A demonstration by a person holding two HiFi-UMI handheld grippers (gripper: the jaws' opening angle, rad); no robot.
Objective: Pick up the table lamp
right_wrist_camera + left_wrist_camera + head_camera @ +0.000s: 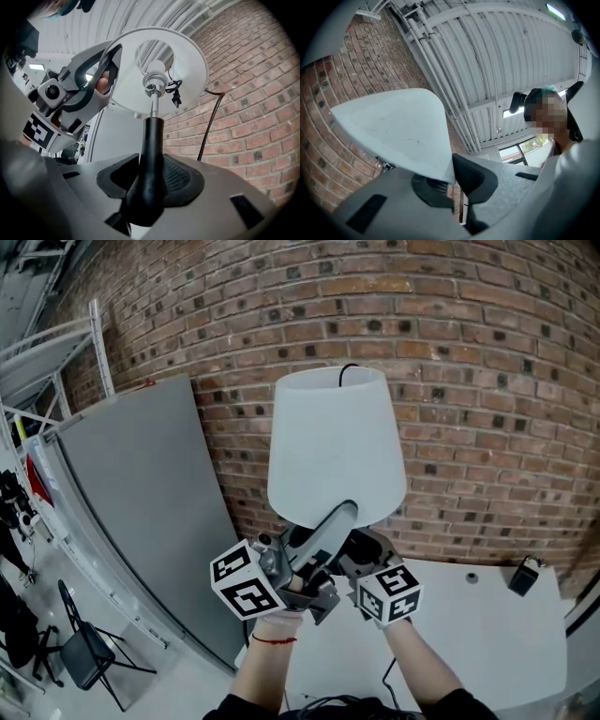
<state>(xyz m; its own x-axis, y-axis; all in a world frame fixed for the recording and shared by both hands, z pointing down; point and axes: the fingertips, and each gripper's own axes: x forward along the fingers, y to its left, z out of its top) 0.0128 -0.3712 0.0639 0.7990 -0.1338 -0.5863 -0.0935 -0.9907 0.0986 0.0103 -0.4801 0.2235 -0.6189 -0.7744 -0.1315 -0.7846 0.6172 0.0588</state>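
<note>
No words, brand names, numbers or signs can be read in any view. The marker cube of the left gripper and the second marker cube of the right gripper bear only black-and-white square patterns, with no letters or digits.

The lampshade looks matt and smooth, its stem glossy black — the brick wall rough.

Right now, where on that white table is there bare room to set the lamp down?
Bare: the middle and right of the white table, between the person's right arm and the small black object by the brick wall. Crowded: its left side, under the held lamp, where a cable trails.
</note>
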